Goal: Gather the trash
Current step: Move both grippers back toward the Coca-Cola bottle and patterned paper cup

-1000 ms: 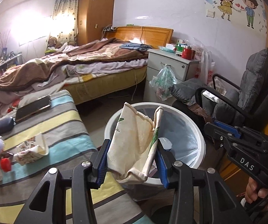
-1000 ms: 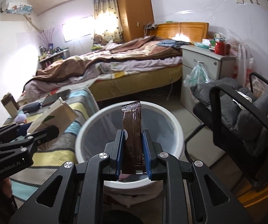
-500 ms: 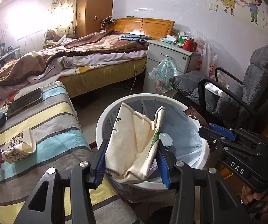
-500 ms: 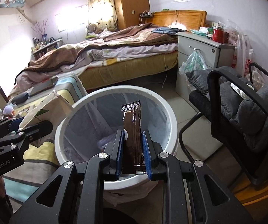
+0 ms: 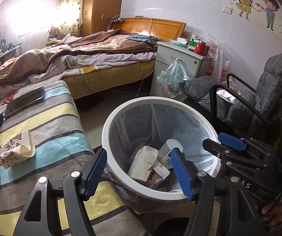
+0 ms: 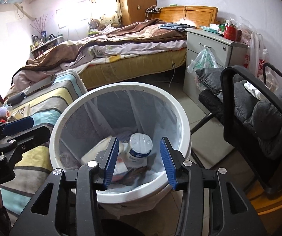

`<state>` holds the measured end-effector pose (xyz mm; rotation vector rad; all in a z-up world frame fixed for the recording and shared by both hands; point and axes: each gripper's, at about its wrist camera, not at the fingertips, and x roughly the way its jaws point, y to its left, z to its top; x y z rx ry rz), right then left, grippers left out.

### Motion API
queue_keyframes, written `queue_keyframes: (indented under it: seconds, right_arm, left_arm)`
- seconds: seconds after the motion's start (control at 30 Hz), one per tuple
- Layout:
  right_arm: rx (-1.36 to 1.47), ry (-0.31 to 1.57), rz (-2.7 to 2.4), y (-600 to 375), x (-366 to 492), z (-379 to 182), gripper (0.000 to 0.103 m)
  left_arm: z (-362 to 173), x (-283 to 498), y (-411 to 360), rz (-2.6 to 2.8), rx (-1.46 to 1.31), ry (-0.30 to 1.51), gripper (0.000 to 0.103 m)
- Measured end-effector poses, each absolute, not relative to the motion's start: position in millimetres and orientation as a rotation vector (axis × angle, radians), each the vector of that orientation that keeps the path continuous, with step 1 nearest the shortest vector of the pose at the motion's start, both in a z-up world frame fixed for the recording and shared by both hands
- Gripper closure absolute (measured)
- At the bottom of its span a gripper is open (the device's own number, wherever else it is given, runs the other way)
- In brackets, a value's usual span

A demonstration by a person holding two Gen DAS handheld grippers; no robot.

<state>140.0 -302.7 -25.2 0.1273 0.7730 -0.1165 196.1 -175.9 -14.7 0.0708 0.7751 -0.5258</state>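
both grippers over the round white plastic bin [image 5: 109, 122] with a clear liner, nothing between the fingers.

left gripper [image 5: 139, 169]: blue-padded fingers spread and opening, empty, above the bin's near rim. right gripper [image 6: 139, 161]: fingers likewise spread and opening, empty, over the bin mouth. trash lies inside the bin: a cream paper bag [image 5: 143, 163], a white cylindrical tub with blue label [image 6: 140, 147], a red-and-white printed wrapper [image 5: 156, 175]. beside the bin, on the striped cloth-covered tabletop [image 5: 48, 122]: a crumpled patterned paper cup [image 5: 19, 149], a dark phone [image 5: 24, 101]. grey padded chair [image 5: 258, 102] on the bin's other side.
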Motion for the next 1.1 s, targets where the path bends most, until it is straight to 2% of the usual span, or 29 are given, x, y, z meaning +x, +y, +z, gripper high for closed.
queue_keyframes:
  seconds: [0.6,1.1]
  right_arm:
    - [0.129,0.696,-0.092,-272.9,129.3,-5.1,0.057]
    - [0.090,0.645,0.026,-216.2,133.5,5.9,0.057]
  left_arm:
    - [10.7,170.2,-121.1,-0.436,0.022,0.702,0.036]
    - [18.4,155.8,-24.3,-0.279,-0.033,0.661,0.036]
